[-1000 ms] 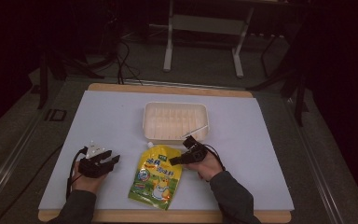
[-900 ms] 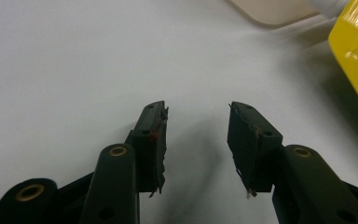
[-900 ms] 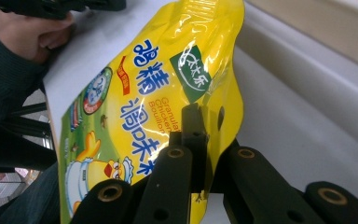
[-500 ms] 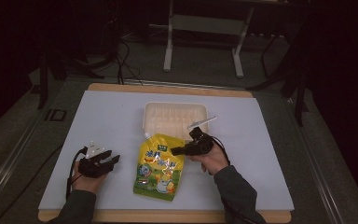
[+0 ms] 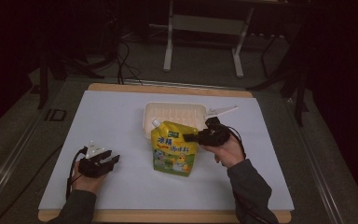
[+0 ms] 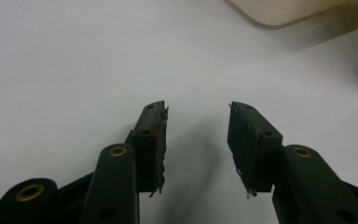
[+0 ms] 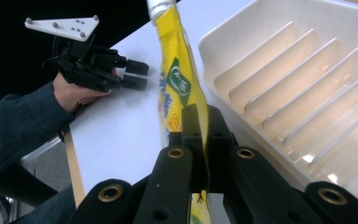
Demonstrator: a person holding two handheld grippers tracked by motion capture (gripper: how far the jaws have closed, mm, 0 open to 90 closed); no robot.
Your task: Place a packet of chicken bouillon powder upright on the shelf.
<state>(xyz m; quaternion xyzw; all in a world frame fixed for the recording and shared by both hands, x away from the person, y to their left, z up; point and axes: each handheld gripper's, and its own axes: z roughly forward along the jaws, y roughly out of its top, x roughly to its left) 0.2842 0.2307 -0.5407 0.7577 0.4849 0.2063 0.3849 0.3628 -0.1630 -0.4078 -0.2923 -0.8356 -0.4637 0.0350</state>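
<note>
Pinching yellow pouch point(image 7: 179, 88) edge, right claw point(image 7: 200, 122) clamped; left claw point(image 6: 196, 135) agape.

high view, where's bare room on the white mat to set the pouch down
Free: the far-left stretch of the white mat, left of the ribbed tray; the near strip in front of the yellow pouch; the right side past the right tongs. Crowded: mid-mat, where tray, pouch and right tongs bunch; the left tongs take the near-left.

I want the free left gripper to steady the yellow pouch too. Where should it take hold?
Probably the pouch's flat left side seam, approached from its own side: the edge is thin enough for the open left gripper, and the right gripper already pinches the opposite edge.
</note>
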